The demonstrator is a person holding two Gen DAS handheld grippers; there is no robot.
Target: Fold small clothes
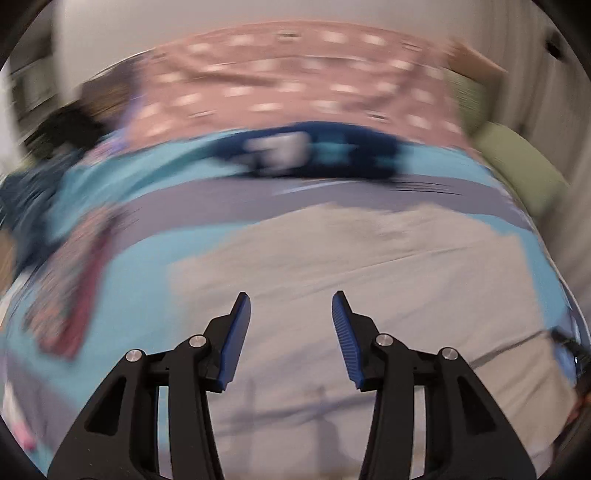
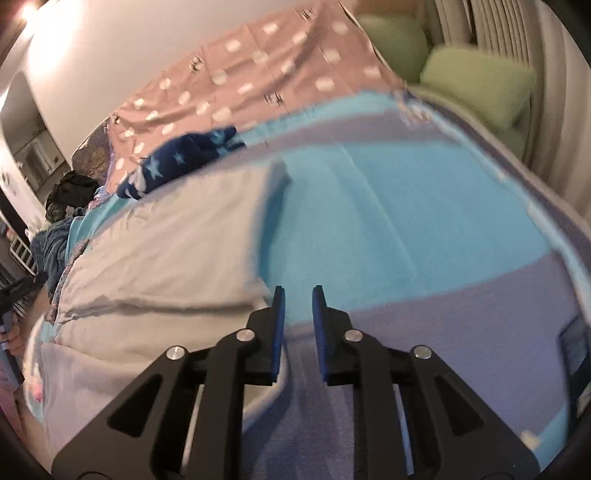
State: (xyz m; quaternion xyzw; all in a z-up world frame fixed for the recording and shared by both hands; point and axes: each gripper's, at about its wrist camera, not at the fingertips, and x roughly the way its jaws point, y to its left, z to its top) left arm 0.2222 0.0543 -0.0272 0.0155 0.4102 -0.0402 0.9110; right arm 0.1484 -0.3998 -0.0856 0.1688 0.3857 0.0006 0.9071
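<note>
- Left gripper (image 1: pixel 291 300): jaws spread, nothing between them. It hangs over a pale grey garment (image 1: pixel 332 280) that lies flat on the bed. This view is heavily motion-blurred.
- Right gripper (image 2: pixel 298 291): jaws drawn close, a narrow gap left between the blue pads (image 2: pixel 279 325), nothing caught in the gap. It sits just beside the near right corner of the grey garment, over the blanket; whether the pads touch the fabric I cannot tell.
- The grey garment is spread across the near half of the bed, with a fold line running across its lower part in the right wrist view. Its far right corner is doubled over on itself.
- Blanket (image 2: pixel 388 206) under the garment: turquoise with grey-lilac bands.
- Beyond it, a dusty pink cover (image 2: pixel 258 70) with pale dots lies over the far part of the bed.
- A dark blue cloth with light stars (image 2: pixel 184 155) sits bunched where blanket and pink cover meet, apart from the grey garment.
- Green cushions (image 2: pixel 476 81) at the far right edge, by a pale curtain (image 2: pixel 517 26).
- More dark clothing is piled at the far left; details too blurred to tell.
</note>
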